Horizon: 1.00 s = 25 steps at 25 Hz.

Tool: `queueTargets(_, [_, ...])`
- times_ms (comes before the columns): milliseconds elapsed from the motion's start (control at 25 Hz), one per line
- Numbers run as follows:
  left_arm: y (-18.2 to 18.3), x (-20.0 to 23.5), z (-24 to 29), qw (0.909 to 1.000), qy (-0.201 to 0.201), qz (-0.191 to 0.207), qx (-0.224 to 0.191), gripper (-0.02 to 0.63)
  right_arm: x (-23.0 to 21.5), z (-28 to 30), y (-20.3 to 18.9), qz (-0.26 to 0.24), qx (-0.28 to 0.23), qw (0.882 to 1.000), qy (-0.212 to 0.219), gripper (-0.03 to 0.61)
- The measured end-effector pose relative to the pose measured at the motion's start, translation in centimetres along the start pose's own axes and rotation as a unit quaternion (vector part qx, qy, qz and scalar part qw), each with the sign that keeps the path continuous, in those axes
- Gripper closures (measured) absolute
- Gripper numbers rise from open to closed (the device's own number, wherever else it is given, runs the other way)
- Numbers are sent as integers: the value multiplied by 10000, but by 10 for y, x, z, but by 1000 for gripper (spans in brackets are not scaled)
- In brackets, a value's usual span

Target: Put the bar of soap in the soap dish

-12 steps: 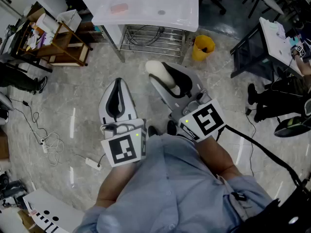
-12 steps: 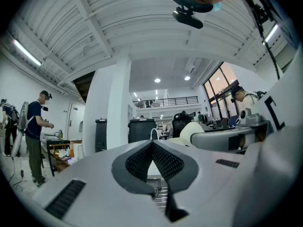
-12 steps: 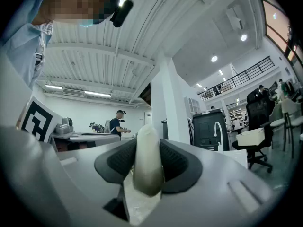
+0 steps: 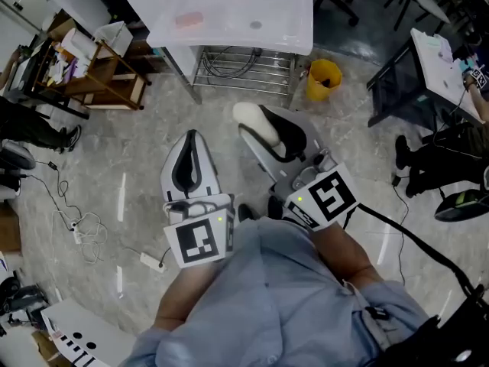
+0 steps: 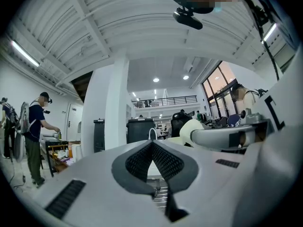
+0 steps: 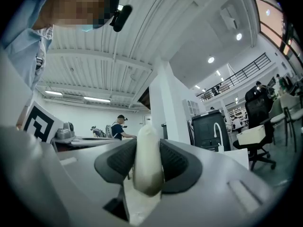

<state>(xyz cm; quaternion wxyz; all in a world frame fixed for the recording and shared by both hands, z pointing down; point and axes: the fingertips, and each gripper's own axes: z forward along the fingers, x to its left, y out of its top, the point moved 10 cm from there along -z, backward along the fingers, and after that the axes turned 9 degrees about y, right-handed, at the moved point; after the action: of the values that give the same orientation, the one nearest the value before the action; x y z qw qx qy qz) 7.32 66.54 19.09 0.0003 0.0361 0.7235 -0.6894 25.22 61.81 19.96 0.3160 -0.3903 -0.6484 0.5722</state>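
Note:
My right gripper (image 4: pixel 261 125) is shut on a cream bar of soap (image 4: pixel 246 115), which sticks out past the fingertips over the floor. In the right gripper view the soap (image 6: pixel 147 167) stands upright, pressed between the two dark pads of the right gripper (image 6: pixel 147 148). My left gripper (image 4: pixel 190 138) is held beside it on the left, jaws shut with nothing in them. In the left gripper view its tips (image 5: pixel 152 144) meet. A small pink thing (image 4: pixel 188 19) lies on the white table (image 4: pixel 283 29) ahead, too blurred to name.
A wire rack (image 4: pixel 241 63) sits under the table, with a yellow bucket (image 4: pixel 324 76) to its right. A wooden shelf (image 4: pixel 99 75) stands at the left, a dark stand (image 4: pixel 397 82) at the right. Cables and a power strip (image 4: pixel 149 260) lie on the floor. A person (image 5: pixel 35 136) stands far left.
Both grippers have kept nearly the same place and grip. The head view has shifted only a little.

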Motion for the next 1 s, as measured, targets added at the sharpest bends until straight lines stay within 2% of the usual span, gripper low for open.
queueTargets(240, [3, -16, 9, 9998, -7, -178, -27, 609, -12, -11, 2, 86, -86, 9998, 146, 428])
queueTargets(440, [2, -33, 15, 9998, 115, -118, 141, 609, -29, -21, 2, 172, -133, 9993, 288, 428])
queueTargets(640, [0, -49, 21, 9998, 190, -52, 20, 609, -47, -28, 1, 282, -153, 9985, 444, 428])
queueTargets(1000, [-16, -25, 55, 9992, 330, -101, 190, 609, -67, 6, -11, 370, -47, 9980, 515, 428])
